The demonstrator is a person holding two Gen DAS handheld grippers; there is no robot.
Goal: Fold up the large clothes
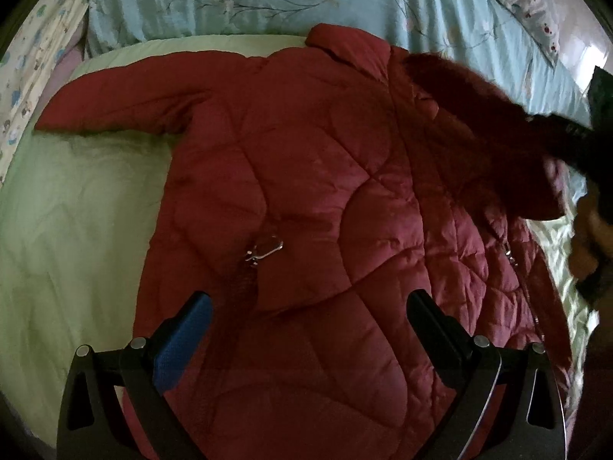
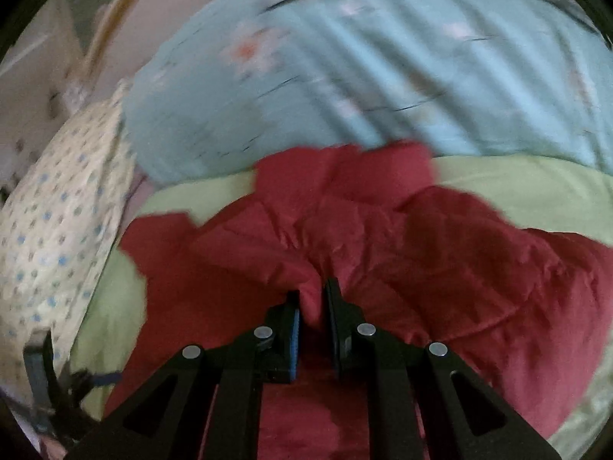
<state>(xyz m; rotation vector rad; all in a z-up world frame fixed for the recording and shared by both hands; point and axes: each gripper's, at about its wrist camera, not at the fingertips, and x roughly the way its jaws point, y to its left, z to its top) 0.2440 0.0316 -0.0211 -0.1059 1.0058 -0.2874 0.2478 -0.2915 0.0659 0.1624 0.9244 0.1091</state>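
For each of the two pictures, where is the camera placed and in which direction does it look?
Left wrist view: sits on the left gripper, looks down over the red jacket on the green sheet; its open fingers show, and a hand at the right edge.
Right wrist view: sits on the right gripper, looks down and forward toward the blue quilt; its fingers pinch jacket fabric.
Both share the jacket, green sheet and blue quilt.

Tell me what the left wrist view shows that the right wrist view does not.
Only the left wrist view: the left tongs open above the red quilted jacket, its outstretched sleeve and metal zipper pull.

Only the right wrist view: the right tongs shut on a pinch of jacket fabric, and a dotted pillow.

Both: the jacket, green sheet and blue floral bedding.
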